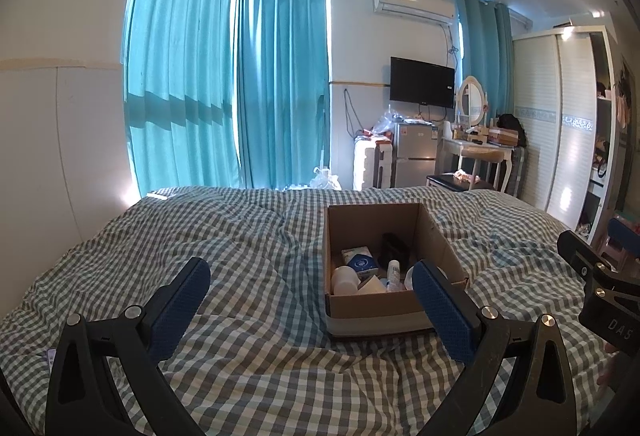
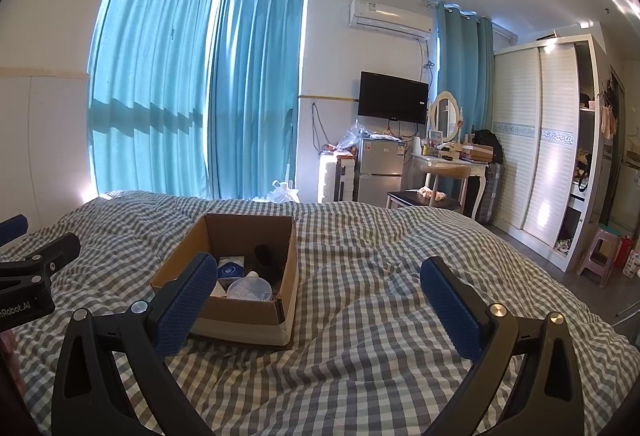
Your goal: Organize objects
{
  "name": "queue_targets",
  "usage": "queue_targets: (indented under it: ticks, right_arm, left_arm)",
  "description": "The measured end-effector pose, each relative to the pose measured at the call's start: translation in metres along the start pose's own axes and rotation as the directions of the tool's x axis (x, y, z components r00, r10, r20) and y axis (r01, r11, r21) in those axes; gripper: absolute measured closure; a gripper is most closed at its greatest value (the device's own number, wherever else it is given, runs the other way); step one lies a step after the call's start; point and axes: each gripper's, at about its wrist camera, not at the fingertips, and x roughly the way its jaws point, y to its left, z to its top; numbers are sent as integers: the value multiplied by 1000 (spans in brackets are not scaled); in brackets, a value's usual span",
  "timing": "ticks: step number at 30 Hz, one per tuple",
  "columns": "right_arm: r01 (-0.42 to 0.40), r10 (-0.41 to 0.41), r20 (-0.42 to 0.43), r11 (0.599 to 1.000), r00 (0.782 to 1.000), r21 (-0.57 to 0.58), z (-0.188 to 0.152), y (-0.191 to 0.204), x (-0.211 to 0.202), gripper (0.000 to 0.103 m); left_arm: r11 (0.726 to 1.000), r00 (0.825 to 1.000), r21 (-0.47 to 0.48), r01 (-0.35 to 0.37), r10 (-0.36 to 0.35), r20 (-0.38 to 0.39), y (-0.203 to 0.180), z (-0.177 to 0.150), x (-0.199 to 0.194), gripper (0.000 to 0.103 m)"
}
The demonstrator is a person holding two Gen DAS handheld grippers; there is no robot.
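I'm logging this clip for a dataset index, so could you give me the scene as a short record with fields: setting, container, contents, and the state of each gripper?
setting: bedroom, bed with checked duvet, teal curtains behind
container: open cardboard box resting on the duvet
contents: blue-and-white carton, white jar, slim white bottle, dark item at the back; others partly hidden
left gripper: open, holding nothing, box in front of its right finger
right gripper: open, holding nothing, box behind its left finger
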Motion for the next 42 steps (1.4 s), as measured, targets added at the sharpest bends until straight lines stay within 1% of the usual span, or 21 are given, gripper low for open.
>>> queue_targets:
  ticks: [16,18,25,42]
  right_arm:
    - [-6,6,-13,1000,1000,-7,-2,4,3,1]
    - [-7,7,-15,1000,1000,-8,-3,5,3,1]
    - [-5,5,-17,1000,1000,-8,-4,5,4,1]
    - [-7,6,-25,1000,1000,-14,-11,6,8,1]
  left_arm:
    - [1000,1000,-2,-8,8,-19,2,-2,1,0]
    - [1000,1000,-7,2,-2,-26,2,-2,2,0]
    - [1000,1000,-6,-16,16,-20,2,-2,1,0]
    - [1000,1000,-1,-22,22,-14,4,-2,0,0]
